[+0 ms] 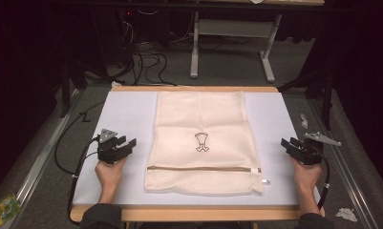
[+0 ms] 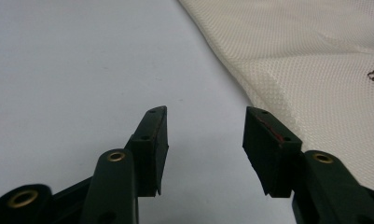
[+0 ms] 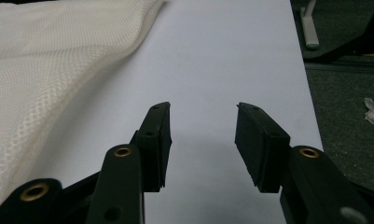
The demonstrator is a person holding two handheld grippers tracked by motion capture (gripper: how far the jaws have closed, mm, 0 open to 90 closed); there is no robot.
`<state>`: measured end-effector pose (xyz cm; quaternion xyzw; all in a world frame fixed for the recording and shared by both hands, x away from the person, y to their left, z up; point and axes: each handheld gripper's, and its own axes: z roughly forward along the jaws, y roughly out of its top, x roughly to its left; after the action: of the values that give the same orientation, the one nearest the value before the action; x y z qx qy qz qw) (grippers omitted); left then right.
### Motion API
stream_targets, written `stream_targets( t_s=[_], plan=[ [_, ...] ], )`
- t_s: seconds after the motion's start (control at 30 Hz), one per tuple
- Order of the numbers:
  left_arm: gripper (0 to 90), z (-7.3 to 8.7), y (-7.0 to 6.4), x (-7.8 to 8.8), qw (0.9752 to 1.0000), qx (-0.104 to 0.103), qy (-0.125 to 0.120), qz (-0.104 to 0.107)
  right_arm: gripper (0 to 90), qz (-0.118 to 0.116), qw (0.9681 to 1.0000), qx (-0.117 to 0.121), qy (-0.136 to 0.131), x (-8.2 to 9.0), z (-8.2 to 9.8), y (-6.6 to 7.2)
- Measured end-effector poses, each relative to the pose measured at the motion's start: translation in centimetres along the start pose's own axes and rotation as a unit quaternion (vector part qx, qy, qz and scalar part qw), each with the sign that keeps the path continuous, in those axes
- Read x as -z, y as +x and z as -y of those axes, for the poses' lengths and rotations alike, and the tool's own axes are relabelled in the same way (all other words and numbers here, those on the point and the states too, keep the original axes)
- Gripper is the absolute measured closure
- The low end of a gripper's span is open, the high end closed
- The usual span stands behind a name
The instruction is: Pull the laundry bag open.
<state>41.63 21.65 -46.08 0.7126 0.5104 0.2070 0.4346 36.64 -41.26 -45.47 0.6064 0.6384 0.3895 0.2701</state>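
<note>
Mesh bag (image 1: 203, 143) bears a small dark emblem (image 1: 202, 142), no legible writing.

Light falls from overhead onto the pale worktop (image 1: 127, 119), leaving it evenly bright while the room around it sinks into near black. The high view is soft and grainy. In both gripper views the near black jaws are slightly blurred, with faint shadows beneath them

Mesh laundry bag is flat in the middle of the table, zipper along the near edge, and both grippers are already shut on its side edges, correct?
Not quite: both grippers are open and off the bag. The left gripper and right gripper have bare table between their jaws in the gripper views. The mesh bag does lie flat mid-table, zipper near the near edge.
</note>
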Motion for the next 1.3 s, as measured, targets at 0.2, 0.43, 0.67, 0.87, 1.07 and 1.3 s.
stream_targets(
  t_s=[0.2, 0.43, 0.67, 0.87, 1.07, 1.3],
  plan=[
    [50.4, 0.2, 0.3, -0.7, 0.9998, -0.001, 0.000, -0.020, 56.1, 0.003, 1.0000, 0.000, 0.001, -0.2, 0.1, -0.1],
    [50.3, 0.2, 0.3, -1.0, 0.9997, 0.003, -0.007, -0.024, 55.4, 0.003, 1.0000, 0.006, 0.005, -0.7, 0.2, 0.1],
    [49.4, 0.4, 0.3, -1.3, 0.9996, 0.002, -0.004, -0.027, 53.3, -0.007, 1.0000, -0.002, 0.006, -1.3, 0.5, 0.1],
    [49.1, 0.6, 0.3, -1.6, 0.9996, 0.000, -0.002, -0.029, 52.8, -0.005, 0.9999, -0.004, 0.010, -1.6, 0.9, 0.0],
    [48.7, 1.0, 0.5, -2.1, 0.9996, -0.001, 0.000, -0.028, 50.2, -0.005, 0.9999, -0.003, 0.010, -2.0, 1.0, 0.0],
    [48.0, 1.1, 0.4, -2.5, 0.9993, 0.002, 0.009, -0.037, 47.3, -0.006, 0.9999, -0.007, 0.013, -2.1, 1.1, -0.1]
  ],
)
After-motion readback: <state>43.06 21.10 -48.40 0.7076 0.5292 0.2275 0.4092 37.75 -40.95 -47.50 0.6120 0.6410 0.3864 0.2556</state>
